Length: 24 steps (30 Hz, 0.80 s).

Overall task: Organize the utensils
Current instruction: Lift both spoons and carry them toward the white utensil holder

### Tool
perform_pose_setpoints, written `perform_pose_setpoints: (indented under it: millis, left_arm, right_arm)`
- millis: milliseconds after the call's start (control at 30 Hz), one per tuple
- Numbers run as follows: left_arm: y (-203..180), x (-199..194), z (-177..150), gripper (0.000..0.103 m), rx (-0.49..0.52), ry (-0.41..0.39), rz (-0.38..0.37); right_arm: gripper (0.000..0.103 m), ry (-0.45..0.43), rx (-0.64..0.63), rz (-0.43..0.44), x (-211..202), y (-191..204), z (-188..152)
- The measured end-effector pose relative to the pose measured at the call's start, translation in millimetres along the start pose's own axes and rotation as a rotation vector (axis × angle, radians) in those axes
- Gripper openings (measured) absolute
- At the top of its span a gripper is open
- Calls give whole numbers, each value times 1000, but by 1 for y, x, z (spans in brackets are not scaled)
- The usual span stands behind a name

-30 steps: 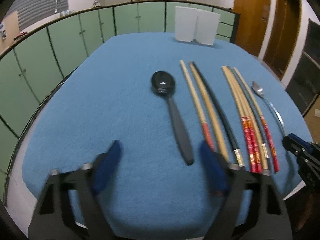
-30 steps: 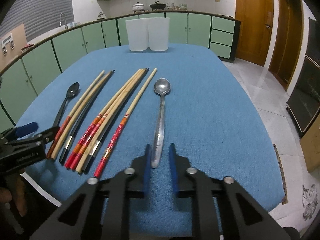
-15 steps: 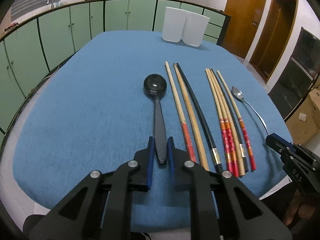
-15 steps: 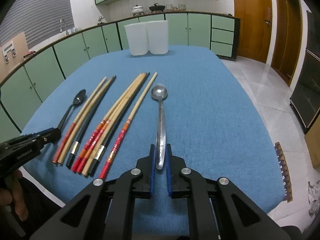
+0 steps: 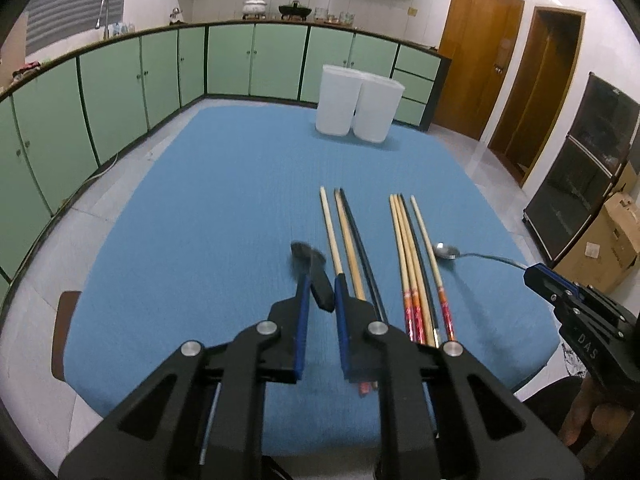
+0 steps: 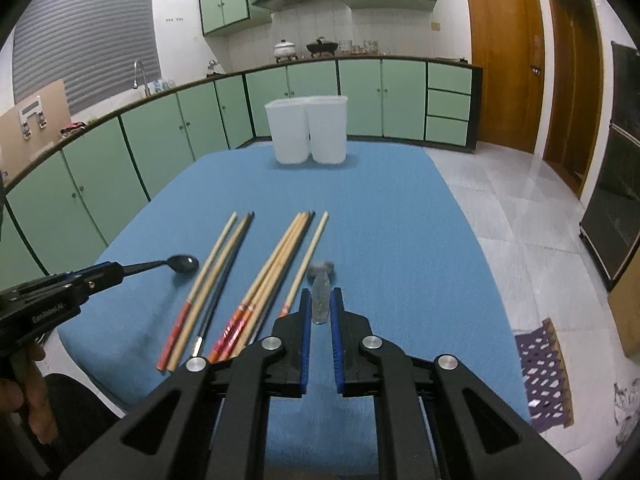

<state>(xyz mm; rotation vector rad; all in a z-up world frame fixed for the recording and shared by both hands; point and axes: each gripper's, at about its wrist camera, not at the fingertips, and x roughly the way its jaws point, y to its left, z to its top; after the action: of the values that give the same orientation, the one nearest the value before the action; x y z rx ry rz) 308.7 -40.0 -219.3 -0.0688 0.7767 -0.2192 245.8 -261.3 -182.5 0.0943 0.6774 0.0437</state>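
Left gripper point(image 5: 319, 280) clamps black spoon point(image 5: 316, 276), chopsticks point(image 5: 412, 256) beside

Black left tool point(image 5: 319, 280) and right tool point(image 6: 320, 300), blue pads, silver screws.

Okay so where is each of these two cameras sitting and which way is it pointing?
Left wrist: on the left hand-held gripper, looking down the blue table toward the white containers; it grips the black spoon.
Right wrist: on the right hand-held gripper, same direction, gripping the metal spoon.
Shared: chopsticks, containers, and each other's gripper.
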Motion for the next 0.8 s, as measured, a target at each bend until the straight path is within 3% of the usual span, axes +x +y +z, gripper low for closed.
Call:
perform_pose_setpoints:
  millis: [400, 467, 567, 800]
  left_arm:
    - [7, -3, 34, 9, 21, 1, -49]
    - [8, -4, 40, 3, 31, 0, -54]
    - [10, -5, 47, 3, 40, 3, -67]
    - [14, -8, 49, 3, 37, 0, -74]
  right_arm:
    - [9, 44, -47, 18, -2, -7, 42]
    - [9, 49, -59, 16, -2, -8, 48]
    - [9, 52, -74, 18, -4, -8, 55]
    - [9, 42, -93, 19, -9, -4, 62]
